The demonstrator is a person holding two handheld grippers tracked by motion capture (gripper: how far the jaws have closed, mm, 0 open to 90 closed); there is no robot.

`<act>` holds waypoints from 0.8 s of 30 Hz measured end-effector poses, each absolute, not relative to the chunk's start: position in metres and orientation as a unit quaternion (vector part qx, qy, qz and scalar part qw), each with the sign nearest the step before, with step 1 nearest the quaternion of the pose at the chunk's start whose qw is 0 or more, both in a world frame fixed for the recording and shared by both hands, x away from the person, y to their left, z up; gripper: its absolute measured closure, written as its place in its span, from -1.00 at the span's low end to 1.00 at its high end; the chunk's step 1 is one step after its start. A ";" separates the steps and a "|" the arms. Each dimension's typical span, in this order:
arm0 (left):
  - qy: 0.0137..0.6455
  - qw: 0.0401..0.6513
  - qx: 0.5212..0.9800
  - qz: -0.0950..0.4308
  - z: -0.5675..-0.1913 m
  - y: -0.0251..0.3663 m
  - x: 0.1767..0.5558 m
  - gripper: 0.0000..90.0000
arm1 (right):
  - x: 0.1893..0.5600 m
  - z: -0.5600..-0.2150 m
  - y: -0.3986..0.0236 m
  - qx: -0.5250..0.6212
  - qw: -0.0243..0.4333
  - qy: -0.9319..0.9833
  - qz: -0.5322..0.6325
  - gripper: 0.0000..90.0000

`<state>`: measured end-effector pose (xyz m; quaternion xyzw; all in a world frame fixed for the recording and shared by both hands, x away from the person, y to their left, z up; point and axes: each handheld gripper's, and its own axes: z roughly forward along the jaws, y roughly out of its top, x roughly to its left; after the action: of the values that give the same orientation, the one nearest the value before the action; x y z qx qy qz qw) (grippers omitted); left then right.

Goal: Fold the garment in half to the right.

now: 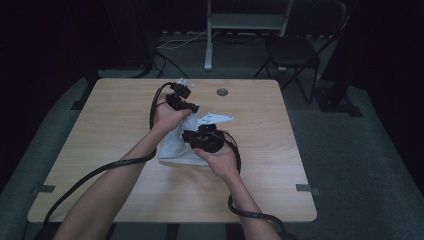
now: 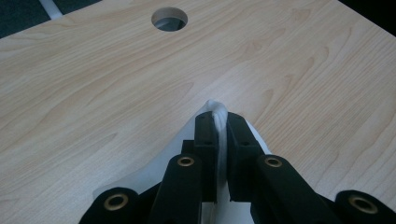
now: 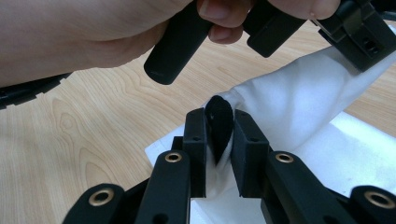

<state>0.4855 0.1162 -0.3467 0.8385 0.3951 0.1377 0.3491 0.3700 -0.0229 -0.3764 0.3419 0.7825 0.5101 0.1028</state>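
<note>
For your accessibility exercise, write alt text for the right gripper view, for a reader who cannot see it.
The right gripper has its two black jaws shut on a bunched fold of white cloth above a light wooden table. Farther off, the person's left hand holds the left gripper, which pinches the same cloth at upper right.

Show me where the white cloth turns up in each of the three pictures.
High view: the white cloth lies mid-table between the two hands.
Left gripper view: a fold of it is pinched between the jaws, bottom centre.
Right gripper view: it stretches from the jaws up to the right.
Shared landmark: the wooden table.
</note>
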 end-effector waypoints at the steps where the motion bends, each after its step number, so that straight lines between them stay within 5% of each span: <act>1: 0.395 0.350 0.838 0.137 -0.347 0.116 0.486 0.88 | 0.370 -0.377 -0.023 0.343 0.102 0.783 0.510 0.73; 24: 0.392 0.345 0.842 0.132 -0.355 0.111 0.486 0.88 | 0.369 -0.383 -0.026 0.346 0.098 0.783 0.507 0.72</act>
<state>0.4863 0.1113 -0.3552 0.8424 0.3924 0.1316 0.3450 0.3692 -0.0260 -0.3833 0.3458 0.7832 0.5074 0.0980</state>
